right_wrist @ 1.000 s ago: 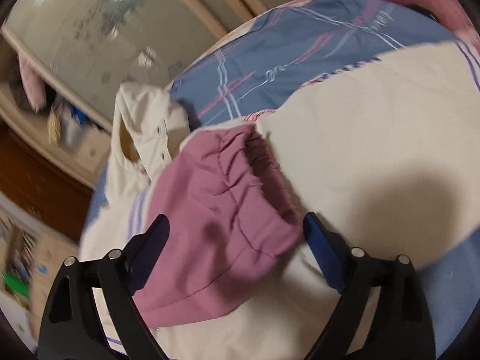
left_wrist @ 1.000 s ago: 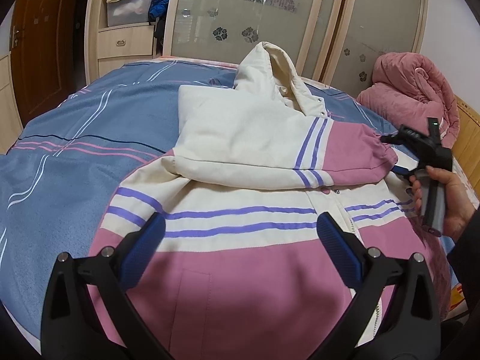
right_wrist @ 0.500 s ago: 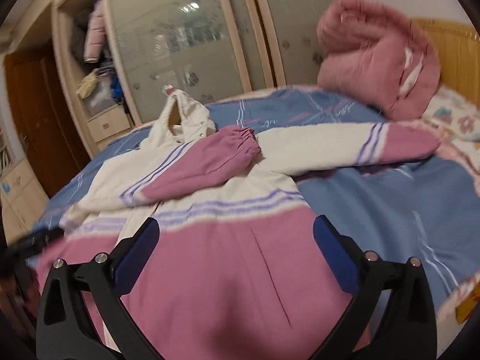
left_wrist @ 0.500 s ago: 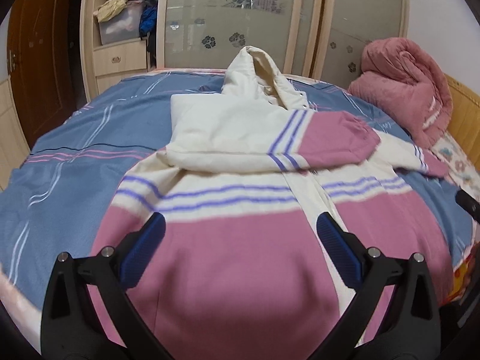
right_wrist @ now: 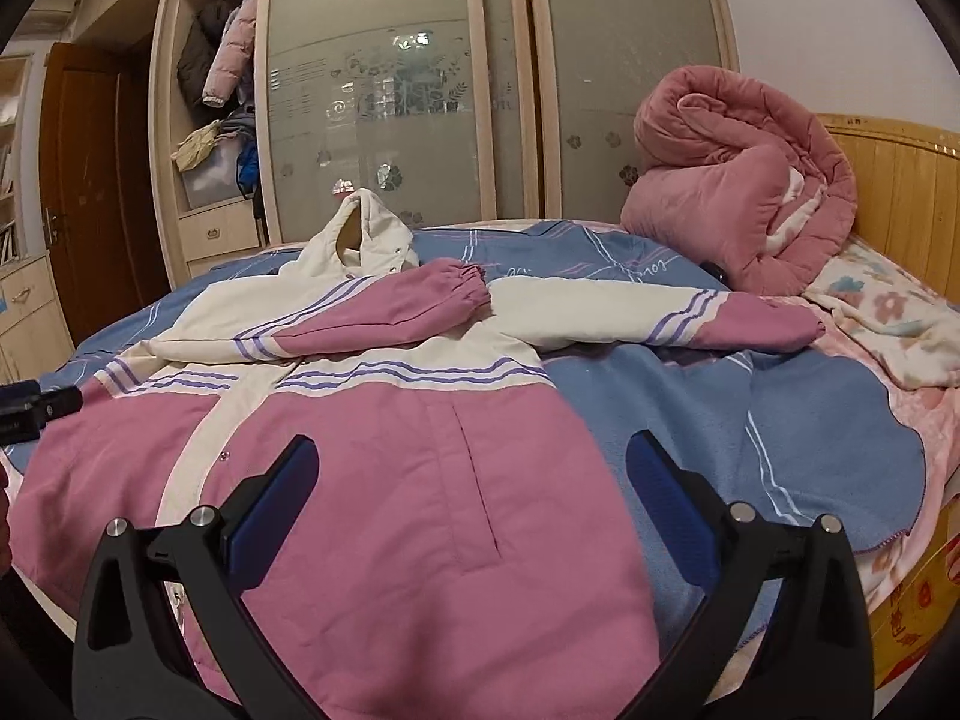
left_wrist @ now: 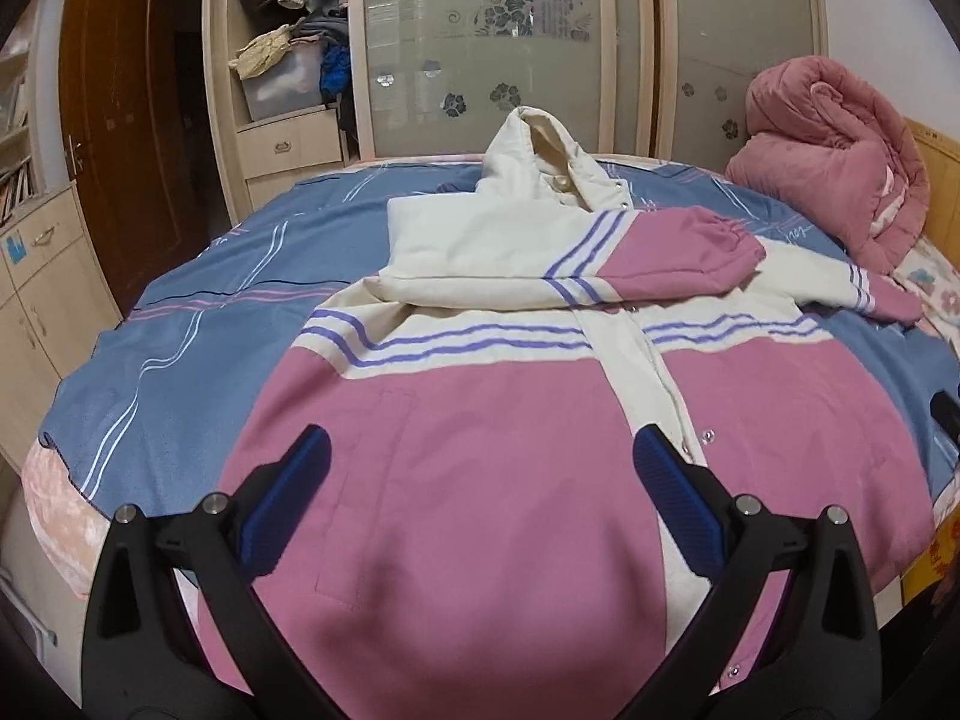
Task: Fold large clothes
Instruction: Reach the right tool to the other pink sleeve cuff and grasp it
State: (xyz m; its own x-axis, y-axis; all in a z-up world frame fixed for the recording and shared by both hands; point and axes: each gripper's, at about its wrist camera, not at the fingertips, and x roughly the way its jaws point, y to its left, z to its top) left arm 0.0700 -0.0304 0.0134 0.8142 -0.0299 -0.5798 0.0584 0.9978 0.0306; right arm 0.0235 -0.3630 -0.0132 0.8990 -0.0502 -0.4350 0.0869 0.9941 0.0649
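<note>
The hooded jacket (left_wrist: 480, 420) is spread front-up on the bed (left_wrist: 180, 348), one sleeve (right_wrist: 384, 318) crossed over its chest, and both the left gripper (left_wrist: 480, 492) and right gripper (right_wrist: 474, 498) are held wide and empty above the hem, seemingly for the other sleeve (right_wrist: 660, 312).

one jacket (left_wrist: 492, 480), one quilt (right_wrist: 744, 180), two grippers (left_wrist: 480, 474)
</note>
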